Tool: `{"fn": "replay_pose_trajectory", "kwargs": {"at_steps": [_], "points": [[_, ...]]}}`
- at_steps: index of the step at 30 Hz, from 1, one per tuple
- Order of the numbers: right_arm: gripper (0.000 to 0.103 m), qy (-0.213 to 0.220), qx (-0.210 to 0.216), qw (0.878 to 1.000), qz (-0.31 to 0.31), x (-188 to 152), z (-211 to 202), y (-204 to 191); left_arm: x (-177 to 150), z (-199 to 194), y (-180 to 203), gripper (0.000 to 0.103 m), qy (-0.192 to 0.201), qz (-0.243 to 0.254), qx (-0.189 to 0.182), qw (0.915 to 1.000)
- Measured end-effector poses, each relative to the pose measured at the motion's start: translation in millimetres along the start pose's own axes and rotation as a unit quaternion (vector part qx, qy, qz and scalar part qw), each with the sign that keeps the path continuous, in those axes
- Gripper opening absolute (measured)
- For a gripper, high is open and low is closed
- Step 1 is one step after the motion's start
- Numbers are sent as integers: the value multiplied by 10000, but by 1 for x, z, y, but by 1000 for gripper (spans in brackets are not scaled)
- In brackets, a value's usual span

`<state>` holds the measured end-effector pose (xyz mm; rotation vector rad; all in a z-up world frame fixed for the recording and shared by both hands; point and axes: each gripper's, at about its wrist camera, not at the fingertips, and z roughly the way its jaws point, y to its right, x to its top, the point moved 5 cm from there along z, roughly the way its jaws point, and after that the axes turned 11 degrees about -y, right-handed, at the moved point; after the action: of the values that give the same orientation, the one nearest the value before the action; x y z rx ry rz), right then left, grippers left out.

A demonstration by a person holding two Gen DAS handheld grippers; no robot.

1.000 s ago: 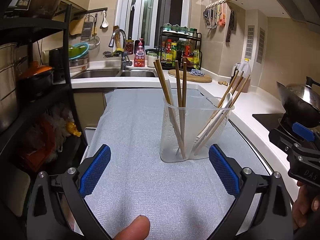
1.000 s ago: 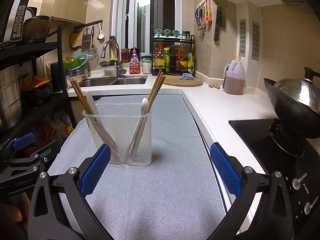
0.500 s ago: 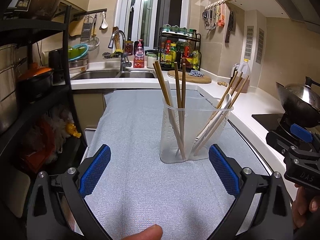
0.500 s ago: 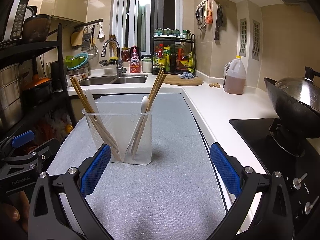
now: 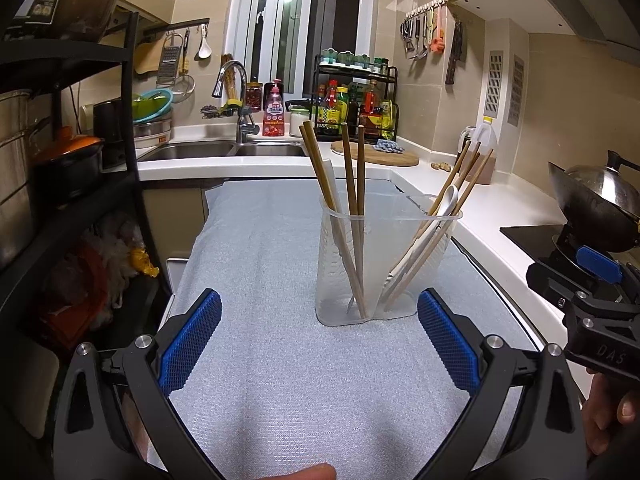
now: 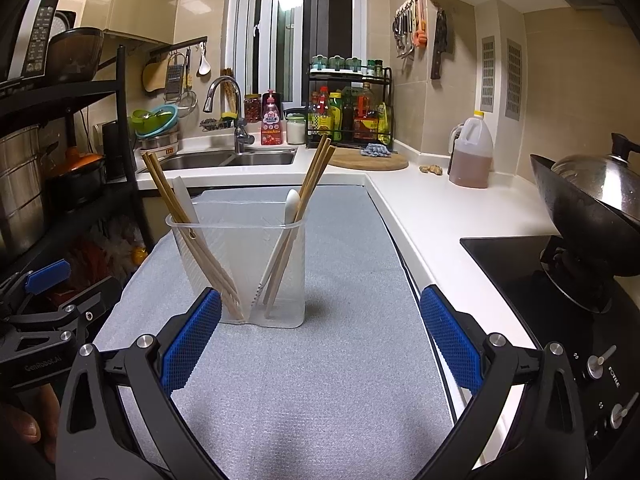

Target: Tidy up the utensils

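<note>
In the left wrist view, the left gripper (image 5: 319,340) is seen with its blue-padded fingers (image 5: 188,344) spread wide apart and nothing held between them. It is held above the grey mat (image 5: 280,380) that covers the counter. A clear plastic utensil holder (image 5: 384,264) is stood upright on the mat, ahead of the fingers and slightly right of centre, well apart from both pads. Its left compartment is filled with wooden chopsticks (image 5: 352,208) and a white utensil, which lean leftward or stand near upright; its right compartment is filled with more chopsticks and a white spoon (image 5: 444,204), which lean toward the right edge of the counter. The right gripper (image 5: 592,280) is seen at the right edge of the frame, over the counter's right side, with a hand (image 5: 612,412) below it. A wok (image 5: 596,208) is seen beyond it.

In the right wrist view, the right gripper (image 6: 320,340) is likewise shown with its jaws wide open and empty above the mat (image 6: 320,380). The holder (image 6: 240,272) is found ahead and left of centre, its base just beyond the left pad (image 6: 192,340). The left gripper (image 6: 48,308) is seen at the left edge of the frame. The sink (image 6: 228,158) is located at the far end of the counter.
</note>
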<state>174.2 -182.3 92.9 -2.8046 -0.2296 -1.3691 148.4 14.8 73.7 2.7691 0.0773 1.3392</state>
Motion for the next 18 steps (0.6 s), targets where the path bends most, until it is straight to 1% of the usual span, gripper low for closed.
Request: {"fn": "replay_pose_trajectory", "kwargs": {"at_steps": [11, 18], "points": [[98, 0, 13, 10000, -19, -1, -1, -3, -1, -1, 4, 95, 66, 140, -55, 9999], [98, -18, 16, 10000, -25, -2, 0, -4, 0, 1, 5, 95, 20, 122, 14, 9999]]}}
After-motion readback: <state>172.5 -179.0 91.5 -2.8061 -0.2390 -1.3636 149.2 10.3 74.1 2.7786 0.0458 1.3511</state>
